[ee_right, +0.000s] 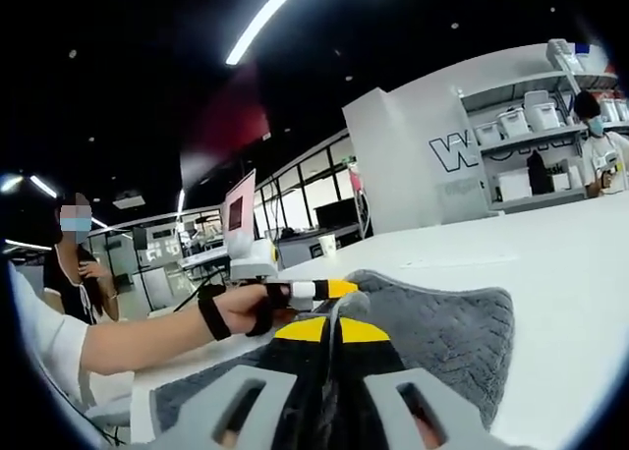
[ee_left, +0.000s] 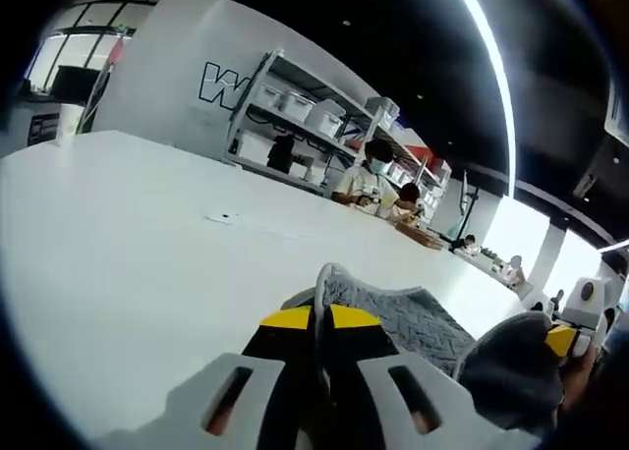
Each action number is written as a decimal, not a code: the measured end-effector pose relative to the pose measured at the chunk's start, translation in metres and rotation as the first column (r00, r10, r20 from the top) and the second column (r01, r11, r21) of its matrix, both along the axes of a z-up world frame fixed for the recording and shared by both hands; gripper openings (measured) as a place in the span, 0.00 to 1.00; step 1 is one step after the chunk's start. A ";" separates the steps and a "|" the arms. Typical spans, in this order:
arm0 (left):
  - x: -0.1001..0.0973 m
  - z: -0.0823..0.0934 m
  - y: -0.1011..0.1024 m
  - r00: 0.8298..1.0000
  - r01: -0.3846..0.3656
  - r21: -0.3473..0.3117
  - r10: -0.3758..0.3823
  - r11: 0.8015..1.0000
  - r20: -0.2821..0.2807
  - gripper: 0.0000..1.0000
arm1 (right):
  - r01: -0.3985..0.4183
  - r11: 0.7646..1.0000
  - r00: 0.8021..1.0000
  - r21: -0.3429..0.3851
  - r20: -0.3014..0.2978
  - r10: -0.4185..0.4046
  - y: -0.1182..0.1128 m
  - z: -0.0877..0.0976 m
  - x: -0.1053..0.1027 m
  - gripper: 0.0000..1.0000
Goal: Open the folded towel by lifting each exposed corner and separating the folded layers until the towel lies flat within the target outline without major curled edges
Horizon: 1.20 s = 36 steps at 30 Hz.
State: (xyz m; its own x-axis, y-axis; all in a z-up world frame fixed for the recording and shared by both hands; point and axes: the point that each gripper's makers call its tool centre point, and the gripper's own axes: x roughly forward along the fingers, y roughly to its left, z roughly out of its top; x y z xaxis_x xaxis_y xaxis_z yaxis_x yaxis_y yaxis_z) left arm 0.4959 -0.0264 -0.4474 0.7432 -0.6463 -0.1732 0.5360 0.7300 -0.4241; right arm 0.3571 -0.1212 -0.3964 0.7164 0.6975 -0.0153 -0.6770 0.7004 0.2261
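Observation:
A grey textured towel [ee_left: 423, 322] lies partly lifted on the white table [ee_left: 138, 263]. In the left gripper view, my left gripper [ee_left: 320, 315] is shut on a raised edge of the towel, its yellow-tipped jaws pressed together over the fabric. At the right of that view, my right gripper [ee_left: 562, 340] holds a bunched part of the towel. In the right gripper view, my right gripper [ee_right: 334, 324] is shut on a towel [ee_right: 442, 332] edge. My left gripper [ee_right: 316, 291], held by a hand [ee_right: 236, 308], pinches the same cloth just beyond it.
The white table [ee_right: 560, 263] stretches wide around the towel. A small flat item [ee_left: 226, 217] lies on it farther off. Shelves with white bins [ee_left: 295, 106] and seated people [ee_left: 369, 180] line the far side. A person [ee_right: 74, 263] stands at the left of the right gripper view.

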 end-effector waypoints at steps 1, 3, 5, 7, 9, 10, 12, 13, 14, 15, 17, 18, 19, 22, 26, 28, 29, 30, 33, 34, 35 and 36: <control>-0.001 0.002 -0.001 1.000 0.001 0.002 -0.001 1.000 0.004 0.03 | -0.003 1.000 1.000 0.001 0.001 0.003 0.001 0.000 -0.001 0.00; 0.000 0.004 0.000 1.000 -0.001 0.006 0.001 1.000 0.007 0.03 | -0.010 1.000 1.000 0.003 0.003 0.010 0.002 0.000 -0.002 0.00; 0.000 0.006 -0.001 1.000 0.001 0.015 -0.001 1.000 0.012 0.03 | -0.014 1.000 1.000 0.000 0.011 0.014 0.003 0.000 -0.004 0.00; 0.001 0.007 -0.001 1.000 -0.001 0.013 0.001 1.000 0.009 0.03 | -0.028 1.000 1.000 -0.001 0.015 0.028 0.006 -0.001 -0.006 0.00; 0.001 0.009 -0.001 1.000 -0.004 0.003 0.004 1.000 0.006 0.03 | -0.030 1.000 0.999 -0.005 0.020 0.031 0.007 -0.002 -0.007 0.00; 0.002 0.010 -0.001 1.000 -0.008 0.001 0.008 1.000 0.004 0.03 | -0.030 1.000 0.999 -0.008 0.026 0.030 0.007 -0.001 -0.007 0.00; 0.002 0.010 -0.003 1.000 -0.002 0.018 0.002 1.000 0.011 0.03 | -0.032 0.999 0.999 -0.006 0.028 0.032 0.006 -0.001 -0.008 0.00; 0.003 0.010 -0.002 1.000 -0.004 0.034 0.003 0.999 0.020 0.03 | -0.036 0.999 0.999 -0.005 0.034 0.036 0.007 0.000 -0.009 0.00; 0.003 0.010 -0.001 1.000 -0.005 0.046 0.004 0.999 0.029 0.03 | -0.037 0.999 0.999 -0.003 0.037 0.037 0.007 0.001 -0.010 0.00; 0.005 0.008 0.001 0.998 -0.005 0.097 -0.001 0.995 0.059 0.03 | -0.039 0.999 0.998 -0.005 0.043 0.039 0.008 0.001 -0.011 0.00; 0.004 0.007 -0.001 0.998 -0.005 0.109 -0.003 0.994 0.066 0.03 | -0.039 0.999 0.998 -0.010 0.043 0.039 0.008 0.000 -0.011 0.00; 0.004 0.007 -0.001 0.997 -0.001 0.121 -0.008 0.993 0.079 0.03 | -0.036 0.999 0.998 -0.011 0.042 0.037 0.007 0.000 -0.011 0.00; 0.004 0.007 0.000 0.996 -0.009 0.133 -0.002 0.991 0.085 0.04 | -0.036 0.999 0.999 -0.010 0.040 0.036 0.007 0.000 -0.011 0.00; 0.005 0.010 -0.001 0.992 -0.013 0.168 -0.008 0.986 0.123 0.04 | -0.038 0.999 0.998 -0.007 0.042 0.038 0.007 0.000 -0.012 0.00; 0.007 0.015 0.000 0.989 -0.020 0.183 -0.007 0.983 0.145 0.05 | -0.033 0.999 0.998 -0.011 0.046 0.033 0.006 0.001 -0.011 0.00; 0.007 0.015 0.001 0.989 -0.025 0.191 -0.004 0.981 0.149 0.06 | -0.033 0.999 0.998 -0.007 0.048 0.033 0.006 0.002 -0.011 0.00; 0.008 0.014 0.002 0.988 -0.028 0.200 -0.003 0.979 0.152 0.06 | -0.032 0.999 0.998 -0.006 0.048 0.032 0.006 0.002 -0.011 0.00; 0.008 0.013 0.002 0.989 -0.026 0.207 -0.005 0.978 0.150 0.06 | -0.032 0.999 0.998 -0.008 0.046 0.032 0.006 0.001 -0.011 0.00; 0.013 0.011 0.004 0.990 -0.024 0.204 -0.005 0.979 0.143 0.08 | -0.030 0.999 0.999 -0.010 0.045 0.030 0.005 0.000 -0.010 0.00; 0.017 0.011 0.006 0.990 -0.031 0.198 0.003 0.980 0.138 0.08 | -0.028 1.000 0.999 -0.008 0.044 0.029 0.005 0.000 -0.010 0.00; 0.020 0.011 0.007 0.990 -0.030 0.199 0.002 0.979 0.139 0.08 | -0.028 1.000 0.999 -0.009 0.044 0.029 0.005 0.000 -0.010 0.00; 0.020 0.012 0.007 0.989 -0.028 0.200 -0.001 0.979 0.145 0.07 | -0.028 1.000 0.999 -0.010 0.044 0.028 0.005 0.000 -0.010 0.00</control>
